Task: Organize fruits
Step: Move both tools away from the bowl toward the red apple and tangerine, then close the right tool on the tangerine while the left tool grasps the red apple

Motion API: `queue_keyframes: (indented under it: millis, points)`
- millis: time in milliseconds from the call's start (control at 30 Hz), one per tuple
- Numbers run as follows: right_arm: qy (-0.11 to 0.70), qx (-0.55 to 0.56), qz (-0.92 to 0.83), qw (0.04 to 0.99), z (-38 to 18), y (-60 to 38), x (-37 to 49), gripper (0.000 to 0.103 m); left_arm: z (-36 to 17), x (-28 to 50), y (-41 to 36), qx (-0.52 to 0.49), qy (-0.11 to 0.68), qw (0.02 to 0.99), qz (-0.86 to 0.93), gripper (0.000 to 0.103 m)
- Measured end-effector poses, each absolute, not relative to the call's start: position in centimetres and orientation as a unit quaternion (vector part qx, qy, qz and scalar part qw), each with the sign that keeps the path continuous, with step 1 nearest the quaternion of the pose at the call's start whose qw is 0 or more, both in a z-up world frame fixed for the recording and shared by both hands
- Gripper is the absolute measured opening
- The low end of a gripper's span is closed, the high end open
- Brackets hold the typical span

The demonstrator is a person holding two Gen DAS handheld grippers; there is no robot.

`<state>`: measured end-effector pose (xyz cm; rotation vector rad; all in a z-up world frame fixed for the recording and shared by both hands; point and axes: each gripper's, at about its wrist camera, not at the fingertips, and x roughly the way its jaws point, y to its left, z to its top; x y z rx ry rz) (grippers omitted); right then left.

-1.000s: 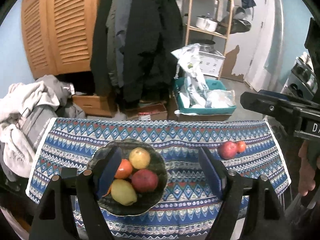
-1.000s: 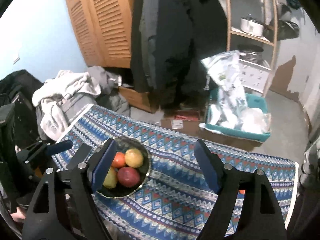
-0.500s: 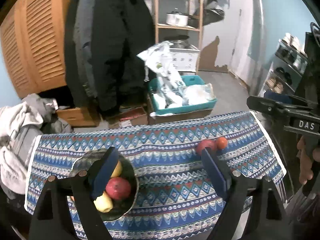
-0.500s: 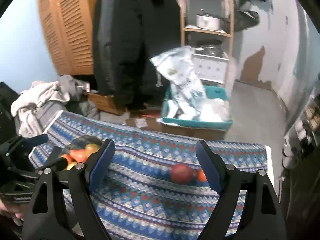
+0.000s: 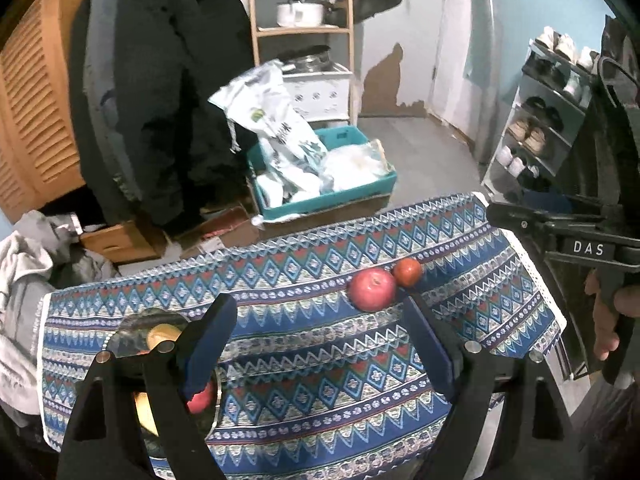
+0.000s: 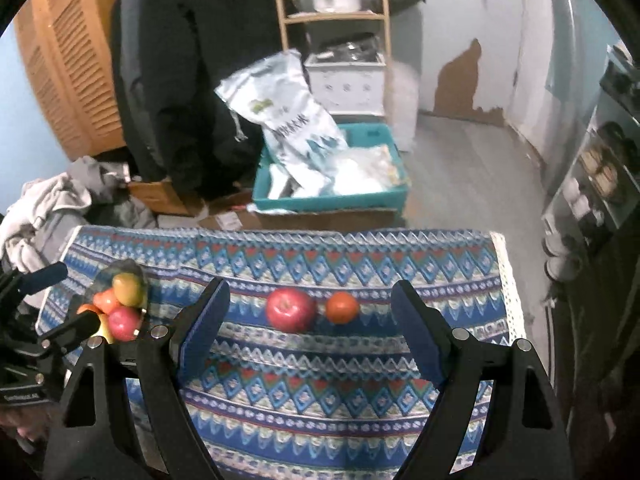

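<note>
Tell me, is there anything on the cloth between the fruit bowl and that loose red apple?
Nothing but bare patterned tablecloth. In the right wrist view, the stretch from the bowl to the red apple holds no object; only the open right gripper's finger crosses in front.

Left gripper (image 5: 320, 344) hides most of bowl (image 5: 132, 328) (fruit inside).
</note>
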<state>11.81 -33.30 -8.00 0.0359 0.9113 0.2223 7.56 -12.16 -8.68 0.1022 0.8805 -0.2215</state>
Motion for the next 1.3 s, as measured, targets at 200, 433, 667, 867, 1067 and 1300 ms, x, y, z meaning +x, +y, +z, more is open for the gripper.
queue_keyframes:
  millis: [200,433,667,867,1067,1300]
  points:
    - [0.472,0.011,0.092,0.877,-10.8,-34.3,13.0,0.083,-11.0,9.4,-13.4,0.049,0.444,0.887,-0.118,0.086]
    - [0.511,0.011,0.083,0.855,-14.3,-34.5,15.0,0.083,-14.3,12.3,-14.2,0.027,0.474,0.871,-0.122,0.086]
    - [0.554,0.024,0.084,0.828,-18.6,-34.9,18.0,0.083,-17.5,15.3,-15.2,0.022,0.501,0.857,-0.122,0.086]
    - [0.577,0.039,0.084,0.811,-21.4,-35.2,19.9,0.083,-19.7,17.5,-15.9,0.026,0.518,0.846,-0.124,0.086]
    - [0.599,0.059,0.082,0.795,-24.1,-35.4,21.7,0.083,-22.5,19.2,-15.8,0.003,0.545,0.829,-0.123,0.086]
    - [0.620,0.071,0.079,0.777,-27.3,-35.3,23.1,0.083,-24.6,20.7,-15.3,-0.010,0.561,0.819,-0.118,0.086]
